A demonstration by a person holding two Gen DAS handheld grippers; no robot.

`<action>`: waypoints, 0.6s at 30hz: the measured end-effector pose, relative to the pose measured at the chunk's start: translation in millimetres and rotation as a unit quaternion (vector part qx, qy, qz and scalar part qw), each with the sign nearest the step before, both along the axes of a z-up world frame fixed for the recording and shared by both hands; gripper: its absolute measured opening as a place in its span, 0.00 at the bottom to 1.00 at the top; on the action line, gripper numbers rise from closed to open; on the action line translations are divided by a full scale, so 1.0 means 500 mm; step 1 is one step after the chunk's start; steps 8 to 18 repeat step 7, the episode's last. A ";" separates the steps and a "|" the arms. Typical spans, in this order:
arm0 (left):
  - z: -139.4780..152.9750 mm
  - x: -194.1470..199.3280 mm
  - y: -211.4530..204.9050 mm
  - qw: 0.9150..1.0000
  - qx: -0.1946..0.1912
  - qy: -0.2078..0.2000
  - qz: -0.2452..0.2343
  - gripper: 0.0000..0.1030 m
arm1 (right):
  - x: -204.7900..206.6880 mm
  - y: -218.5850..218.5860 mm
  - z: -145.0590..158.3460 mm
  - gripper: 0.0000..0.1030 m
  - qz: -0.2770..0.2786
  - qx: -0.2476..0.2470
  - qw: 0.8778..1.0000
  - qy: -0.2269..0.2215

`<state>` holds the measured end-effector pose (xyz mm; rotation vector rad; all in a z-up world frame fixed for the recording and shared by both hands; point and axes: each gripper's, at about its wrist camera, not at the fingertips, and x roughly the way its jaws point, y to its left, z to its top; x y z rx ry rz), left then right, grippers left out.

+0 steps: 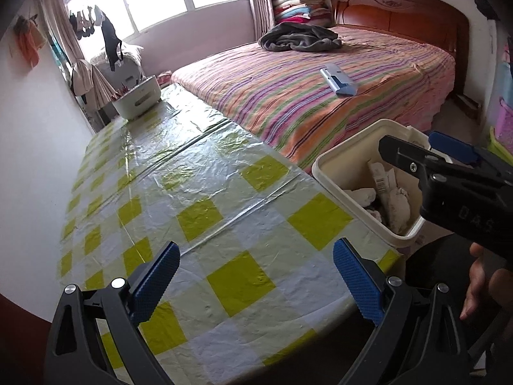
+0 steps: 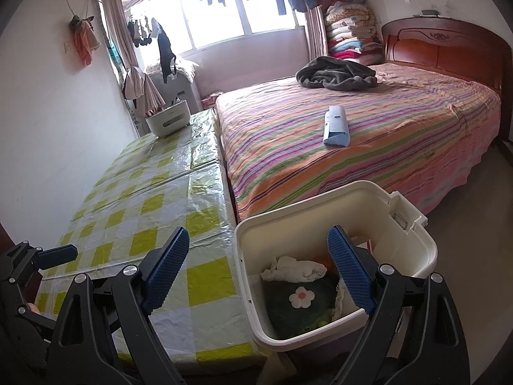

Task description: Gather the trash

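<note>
I am holding my left tongs (image 1: 253,280) wide and empty over the near edge of the checkered surface (image 1: 198,186). My right tongs (image 2: 259,276) are gaping, empty, above the cream bin (image 2: 413,256) beside the surface's near right corner; crumpled trash (image 2: 295,271) is lying inside.

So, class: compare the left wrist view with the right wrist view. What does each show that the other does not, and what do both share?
Only the left wrist view shows a hand and a barcoded wrapper in the white bin.

Only the right wrist view shows the bin's dark cloth with a white flower and a bare stretch of floor.

Both show the checked tablecloth, the striped bed, the blue-and-white object on it, the grey garment, the far white container, and both grippers, left gripper and right gripper, open and empty.
</note>
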<state>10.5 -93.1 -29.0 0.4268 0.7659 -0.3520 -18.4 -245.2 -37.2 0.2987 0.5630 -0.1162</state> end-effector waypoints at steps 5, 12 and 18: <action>-0.001 -0.008 -0.010 1.000 0.017 -0.015 -0.002 0.91 | -0.003 -0.002 0.002 0.84 -0.002 0.002 1.000 -0.001; -0.001 -0.012 -0.012 1.000 0.023 -0.021 -0.003 0.91 | -0.003 -0.002 0.002 0.84 -0.001 0.002 1.000 -0.001; -0.001 -0.012 -0.012 1.000 0.023 -0.021 -0.003 0.91 | -0.003 -0.002 0.002 0.84 -0.001 0.002 1.000 -0.001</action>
